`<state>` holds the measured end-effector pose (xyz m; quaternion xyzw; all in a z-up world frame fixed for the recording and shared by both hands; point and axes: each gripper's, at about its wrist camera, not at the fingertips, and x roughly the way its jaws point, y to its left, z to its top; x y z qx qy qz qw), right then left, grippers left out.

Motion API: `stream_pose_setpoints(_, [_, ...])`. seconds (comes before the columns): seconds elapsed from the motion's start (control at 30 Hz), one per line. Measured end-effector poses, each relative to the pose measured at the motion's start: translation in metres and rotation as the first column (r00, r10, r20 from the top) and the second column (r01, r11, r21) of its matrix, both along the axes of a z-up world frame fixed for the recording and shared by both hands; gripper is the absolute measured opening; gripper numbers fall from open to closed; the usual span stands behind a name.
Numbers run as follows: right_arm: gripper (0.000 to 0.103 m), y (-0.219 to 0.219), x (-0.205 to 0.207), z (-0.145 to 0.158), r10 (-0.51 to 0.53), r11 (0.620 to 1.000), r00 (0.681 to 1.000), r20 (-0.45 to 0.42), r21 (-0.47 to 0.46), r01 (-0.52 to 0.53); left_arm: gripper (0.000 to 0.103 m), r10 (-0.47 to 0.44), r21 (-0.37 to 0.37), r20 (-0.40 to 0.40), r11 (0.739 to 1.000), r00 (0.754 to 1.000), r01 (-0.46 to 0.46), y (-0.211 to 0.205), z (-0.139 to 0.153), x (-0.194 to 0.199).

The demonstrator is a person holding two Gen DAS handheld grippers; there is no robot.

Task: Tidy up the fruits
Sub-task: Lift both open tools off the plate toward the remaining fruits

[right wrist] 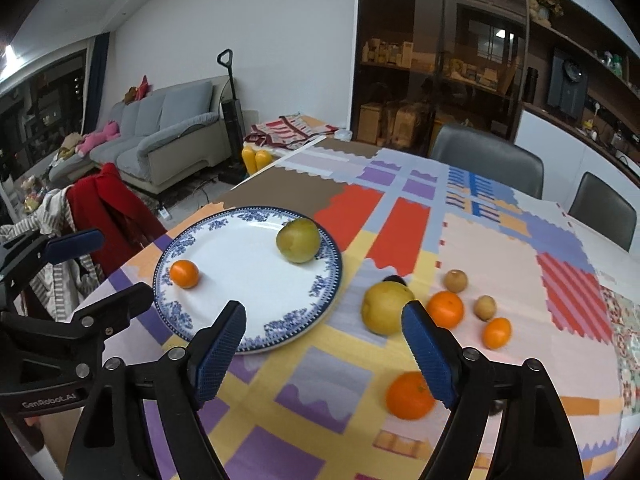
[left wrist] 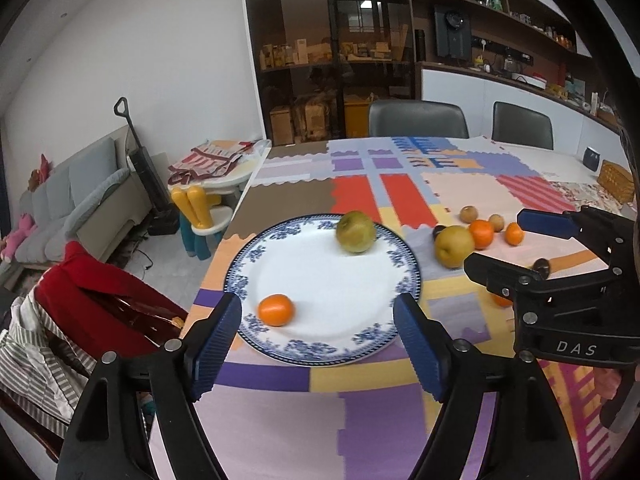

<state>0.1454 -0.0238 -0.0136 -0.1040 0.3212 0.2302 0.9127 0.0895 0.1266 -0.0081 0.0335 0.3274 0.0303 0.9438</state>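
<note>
My left gripper hangs wide open over the near rim of the blue-patterned plate, gripping nothing. On the plate sit a small orange near me and a green pear at the far edge — well apart. My right gripper is spread just as wide and empty (a yellow pear shows between its fingers). Beside that pear lie loose oranges and what may be small brown fruits on the patchwork tablecloth.
</note>
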Motion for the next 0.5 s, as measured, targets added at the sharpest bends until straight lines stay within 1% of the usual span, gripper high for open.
stream_pose_setpoints(0.07, [0.081, -0.008, -0.006, 0.003, -0.007, 1.0, 1.0, 0.011, 0.002, 0.007, 0.081, -0.005, -0.005, 0.007, 1.0, 1.0, 0.005, -0.006, 0.003, -0.004])
stream_pose_setpoints(0.33, [0.081, -0.043, -0.022, 0.012, -0.052, 0.998, 0.997, 0.051, 0.023, 0.051, 0.083, -0.032, -0.002, 0.024, 0.999, 0.999, 0.032, -0.037, 0.013, -0.011])
stream_pose_setpoints(0.4, [0.085, -0.051, -0.023, 0.014, -0.066, 0.997, 0.996, 0.054, 0.031, 0.064, 0.084, -0.041, -0.001, 0.026, 0.999, 0.999, 0.041, -0.045, 0.014, -0.012])
stream_pose_setpoints(0.5, [0.086, -0.065, -0.027, 0.015, -0.095, 0.995, 0.993, 0.068, 0.042, 0.092, 0.087, -0.056, 0.001, 0.035, 0.998, 0.998, 0.056, -0.057, 0.015, -0.013])
